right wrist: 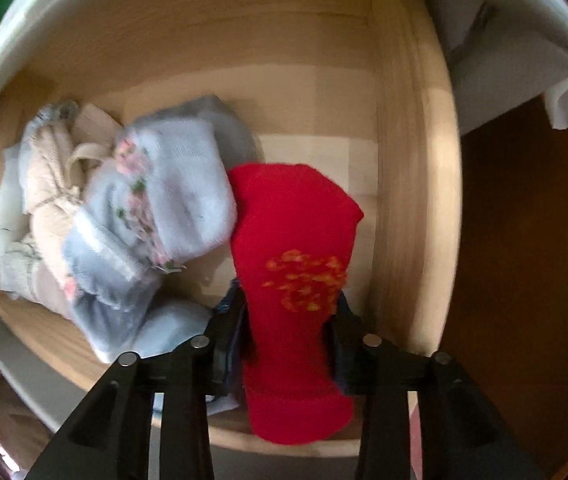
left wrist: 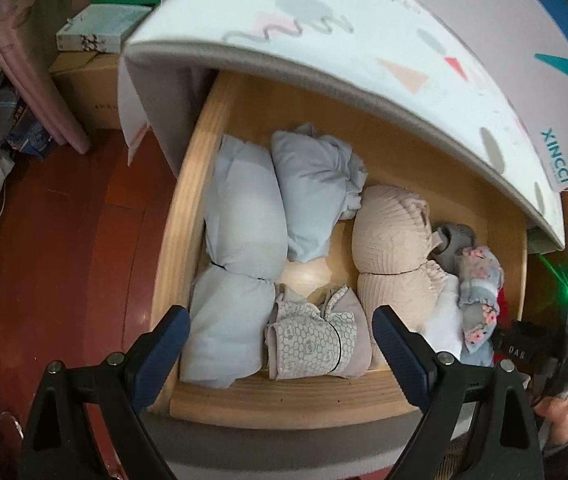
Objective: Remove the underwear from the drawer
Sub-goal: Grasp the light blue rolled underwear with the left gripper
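The wooden drawer (left wrist: 284,396) stands pulled out and holds folded clothes. In the left wrist view, pale blue rolls (left wrist: 244,220) lie at its left, a grey hexagon-print folded underwear (left wrist: 315,340) at the front middle, and beige bra cups (left wrist: 395,232) to the right. My left gripper (left wrist: 280,336) is open above the drawer's front, its fingers either side of the hexagon-print piece. My right gripper (right wrist: 287,312) is shut on a red garment with an orange print (right wrist: 295,248), in the drawer's right part (right wrist: 415,184). Blue floral socks (right wrist: 156,200) lie left of it.
A white patterned mattress (left wrist: 343,40) overhangs the back of the drawer. A red-brown wooden floor (left wrist: 64,240) lies to the left, with cardboard boxes (left wrist: 88,92) and bedding. The right gripper's body (left wrist: 539,348) shows at the drawer's right edge in the left wrist view.
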`<state>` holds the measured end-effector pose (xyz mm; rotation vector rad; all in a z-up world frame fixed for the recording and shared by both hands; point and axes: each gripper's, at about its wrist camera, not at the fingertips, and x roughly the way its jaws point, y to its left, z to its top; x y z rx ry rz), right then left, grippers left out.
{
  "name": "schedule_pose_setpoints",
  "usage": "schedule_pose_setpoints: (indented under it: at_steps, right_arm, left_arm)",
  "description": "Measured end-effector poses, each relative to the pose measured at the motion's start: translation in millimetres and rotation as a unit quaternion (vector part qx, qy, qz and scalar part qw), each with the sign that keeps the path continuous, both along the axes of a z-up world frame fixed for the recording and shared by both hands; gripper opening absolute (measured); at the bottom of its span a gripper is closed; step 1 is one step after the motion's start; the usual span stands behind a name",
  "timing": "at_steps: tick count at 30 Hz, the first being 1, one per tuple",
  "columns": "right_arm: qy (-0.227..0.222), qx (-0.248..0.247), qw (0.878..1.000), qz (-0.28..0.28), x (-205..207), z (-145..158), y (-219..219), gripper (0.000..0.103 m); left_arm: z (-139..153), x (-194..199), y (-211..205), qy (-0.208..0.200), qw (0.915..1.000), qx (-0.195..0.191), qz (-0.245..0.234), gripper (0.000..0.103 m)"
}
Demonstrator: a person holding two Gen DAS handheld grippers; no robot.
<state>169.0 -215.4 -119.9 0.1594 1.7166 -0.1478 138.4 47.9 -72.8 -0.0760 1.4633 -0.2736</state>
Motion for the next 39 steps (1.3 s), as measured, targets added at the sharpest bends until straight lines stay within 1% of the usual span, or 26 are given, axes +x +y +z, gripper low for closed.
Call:
schedule_pose_setpoints:
  at_steps: [2,5,6,7,8,11,12,14,15,19,22,23,24,25,27,31,33,39]
  right_arm:
    - [-0.001,-0.003,1.0,-0.003,1,-3,2,0.036]
    - [-0.003,-0.004,1.0,-0.01,1,2,-1,0.036]
    - [-0.005,0.0,1.0,-0.015,0,1,-5,0.036]
    - [-0.006,0.001,1.0,-0.014,-2,-6,6,0.036]
    - [-0.007,0.001,1.0,-0.013,-4,-6,5,0.036]
    - [-0.007,0.002,1.0,-0.01,-6,6,-2,0.036]
    - [-0.008,0.003,1.0,-0.012,-11,16,0,0.036]
    - [-0.008,0.003,1.0,-0.012,-17,24,9,0.037]
    - [-0.008,0.004,1.0,-0.011,-17,25,9,0.038]
    - [-0.007,0.005,1.0,-0.009,-12,32,12,0.039]
    - [-0.007,0.005,1.0,-0.009,-13,29,15,0.039]
    - [-0.007,0.006,1.0,-0.009,-12,29,16,0.039]
    - [-0.007,0.006,1.0,-0.008,-12,29,18,0.039]
    - [-0.006,0.006,1.0,-0.007,-12,29,19,0.039]
    - [-0.006,0.006,1.0,-0.007,-12,30,20,0.04]
    - [-0.006,0.007,1.0,-0.008,-12,29,23,0.04]
    - [-0.006,0.007,1.0,-0.008,-12,29,23,0.04]
    - [-0.004,0.005,1.0,-0.008,-12,28,24,0.04]
  left_arm:
    - [-7,4,-3,0.008,0.9999,0.008,0.003,0.095]
    - [-16,7,-8,0.017,0.9996,0.021,0.004,0.093]
    - [-19,8,-10,0.021,0.9995,0.022,0.006,0.087]
    - [-23,9,-11,0.028,0.9993,0.024,0.007,0.076]
    - [-26,10,-11,0.032,0.9991,0.028,0.008,0.073]
    - [-30,12,-13,0.028,0.9986,0.044,0.011,0.071]
    - [-31,13,-14,0.027,0.9986,0.045,0.011,0.071]
    - [-33,16,-17,0.024,0.9985,0.049,0.01,0.071]
    - [-35,17,-18,0.021,0.9984,0.052,0.007,0.071]
    - [-41,21,-26,0.006,0.9963,0.086,-0.001,0.064]
    - [-50,23,-28,0.005,0.9949,0.101,0.001,0.06]
    - [-50,23,-31,-0.003,0.9937,0.112,-0.003,0.059]
    - [-52,23,-34,-0.009,0.9924,0.122,-0.007,0.057]
    - [-53,23,-37,-0.011,0.9913,0.13,-0.011,0.051]
    - [-56,25,-39,-0.014,0.9878,0.155,-0.014,0.042]
    - [-54,28,-34,-0.015,0.9889,0.148,-0.011,0.034]
    - [-50,25,-25,-0.011,0.9903,0.138,-0.009,0.032]
    - [-34,22,-18,-0.009,0.9932,0.115,-0.016,0.03]
